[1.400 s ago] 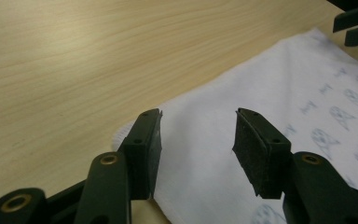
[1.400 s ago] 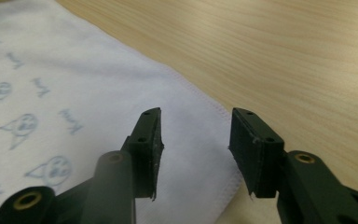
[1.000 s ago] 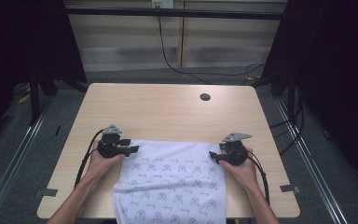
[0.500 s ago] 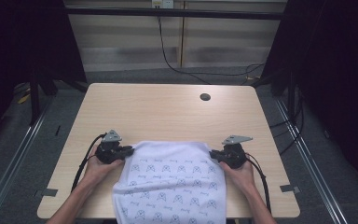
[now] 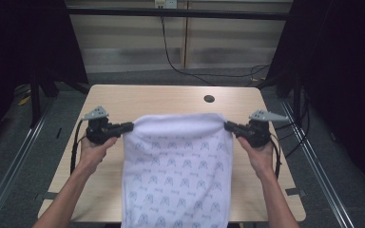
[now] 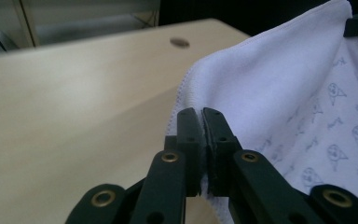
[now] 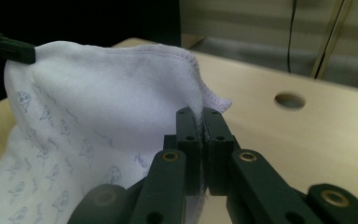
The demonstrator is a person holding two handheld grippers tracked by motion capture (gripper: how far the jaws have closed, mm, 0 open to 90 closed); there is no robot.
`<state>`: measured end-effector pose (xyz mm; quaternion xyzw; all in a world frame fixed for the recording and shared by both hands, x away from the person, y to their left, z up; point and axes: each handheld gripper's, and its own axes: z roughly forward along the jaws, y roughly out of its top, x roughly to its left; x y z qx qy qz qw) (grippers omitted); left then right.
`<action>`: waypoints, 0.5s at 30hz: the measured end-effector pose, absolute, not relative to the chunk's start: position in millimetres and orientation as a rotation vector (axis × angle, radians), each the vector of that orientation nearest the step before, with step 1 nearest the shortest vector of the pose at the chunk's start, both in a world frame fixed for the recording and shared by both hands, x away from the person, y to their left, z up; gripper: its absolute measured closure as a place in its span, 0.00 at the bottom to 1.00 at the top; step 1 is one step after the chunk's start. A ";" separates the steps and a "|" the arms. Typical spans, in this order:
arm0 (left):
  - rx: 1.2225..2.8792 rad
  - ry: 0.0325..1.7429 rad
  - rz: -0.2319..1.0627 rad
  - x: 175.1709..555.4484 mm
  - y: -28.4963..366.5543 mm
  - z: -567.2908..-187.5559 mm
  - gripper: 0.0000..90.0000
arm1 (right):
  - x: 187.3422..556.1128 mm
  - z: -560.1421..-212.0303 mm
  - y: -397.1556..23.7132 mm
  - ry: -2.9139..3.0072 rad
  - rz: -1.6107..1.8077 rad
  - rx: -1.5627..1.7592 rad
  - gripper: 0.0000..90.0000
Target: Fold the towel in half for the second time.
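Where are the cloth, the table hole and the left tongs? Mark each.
cloth [image 5: 178, 161], high view, printed middle.
hole [image 5: 209, 99], high view, its dark centre.
left tongs [image 5: 129, 126], high view, tips at the cloth corner.

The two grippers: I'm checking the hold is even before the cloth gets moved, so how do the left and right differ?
The left gripper pinches the cloth at its left top corner, the right gripper at its right top corner. The left points rightward, the right leftward. Both are shut on the hem, holding it above the table.

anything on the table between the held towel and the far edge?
Nothing visible blocks it. Left claw and right claw each pinch a top corner of the towel; the table beyond is bare wood with only a flush round hole.
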<state>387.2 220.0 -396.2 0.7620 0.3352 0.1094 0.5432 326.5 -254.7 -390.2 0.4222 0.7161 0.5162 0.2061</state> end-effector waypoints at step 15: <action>1.648 0.709 0.392 418.2 205.8 -284.1 0.96 | 379.8 -247.4 -263.8 1.777 1.437 1.060 0.97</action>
